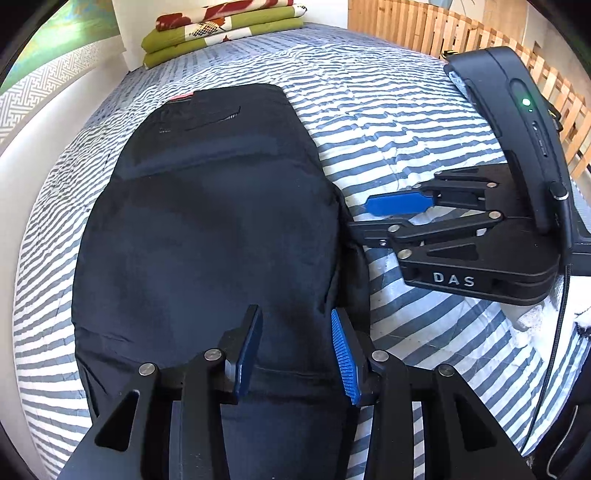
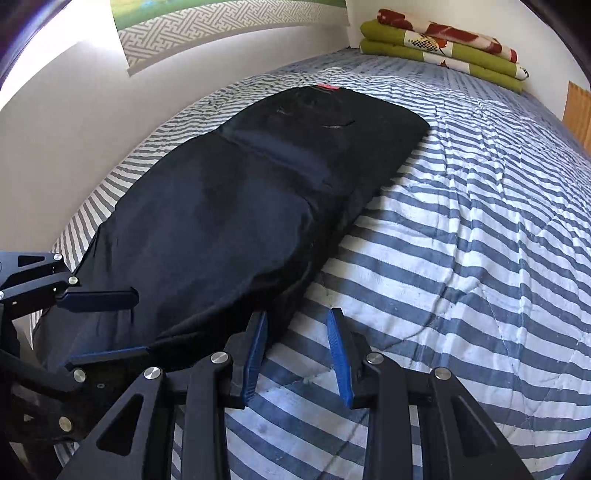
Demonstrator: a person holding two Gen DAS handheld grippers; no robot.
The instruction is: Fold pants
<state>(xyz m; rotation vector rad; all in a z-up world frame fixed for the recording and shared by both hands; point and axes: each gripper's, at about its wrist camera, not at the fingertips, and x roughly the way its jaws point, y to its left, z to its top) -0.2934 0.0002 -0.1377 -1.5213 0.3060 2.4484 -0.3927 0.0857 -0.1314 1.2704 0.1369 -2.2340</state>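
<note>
At the near hem of the pants (image 1: 207, 221), both claws – left gripper (image 1: 295, 354), right gripper (image 2: 299, 354) – gape empty; pinch both layers evenly

Striped quilt (image 1: 369, 122), folded green blanket (image 1: 221, 33), wooden slats (image 1: 424, 29)

A bed fills the room's middle, covered by a quilt (image 2: 461, 229) in blue-grey and white stripes, stitched in wavy lines. At its far end sits a stack of folded blankets (image 1: 221, 29) – green, with red and cream patches – against a white wall (image 2: 74, 122). A hanging (image 2: 229, 22) with a grey fret border and green field is fixed to that wall on the left. On the right runs a rail of pale wooden slats (image 1: 417, 29). Bright daylight falls across wall and bedding.
</note>
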